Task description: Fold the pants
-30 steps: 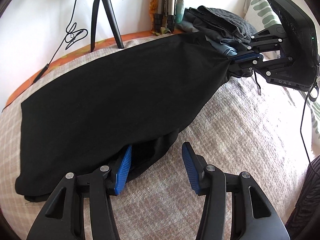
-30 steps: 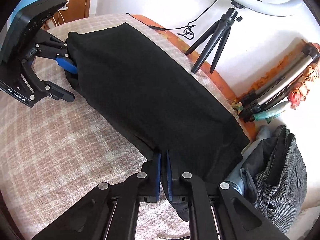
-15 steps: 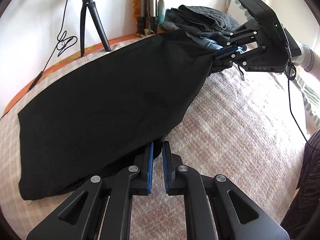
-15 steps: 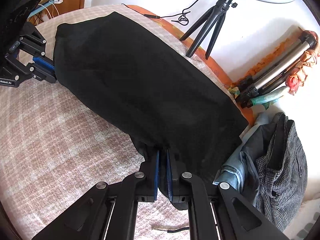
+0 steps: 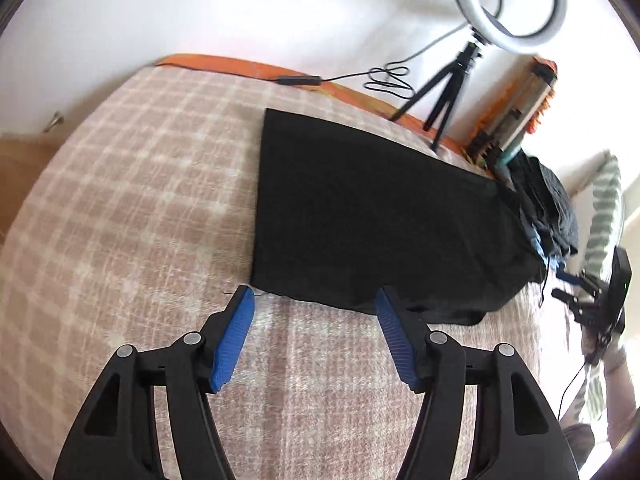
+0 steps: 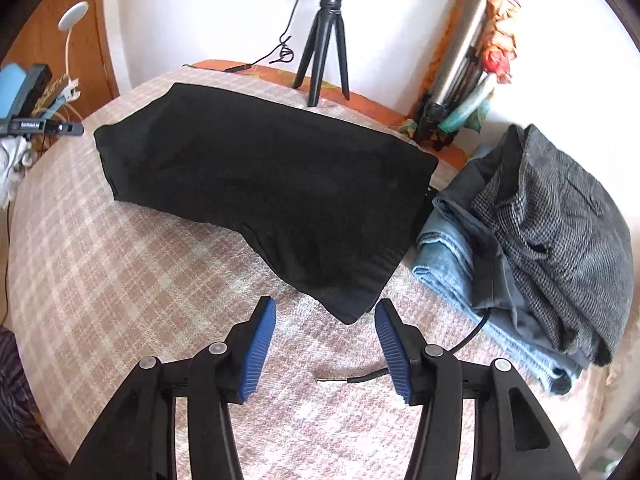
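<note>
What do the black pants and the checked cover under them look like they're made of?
Black pants: a soft matte cloth, perhaps a knit or cotton blend; no sheen, limp rounded folds, weave too fine to tell. Checked cover: a napped woven fabric, likely a fleecy blanket; fuzzy surface, blurred beige and cream checks.

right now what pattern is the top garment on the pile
Grey houndstooth-like check on the top garment, clearest in the right wrist view.

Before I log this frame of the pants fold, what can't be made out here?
- Black pants: the number of folded layers, as the top layer hides those beneath in both views.
- Clothes pile: the count of garments, since they overlap in the right wrist view.
- Right gripper, in the left wrist view: small and blurred at the edge.
</note>
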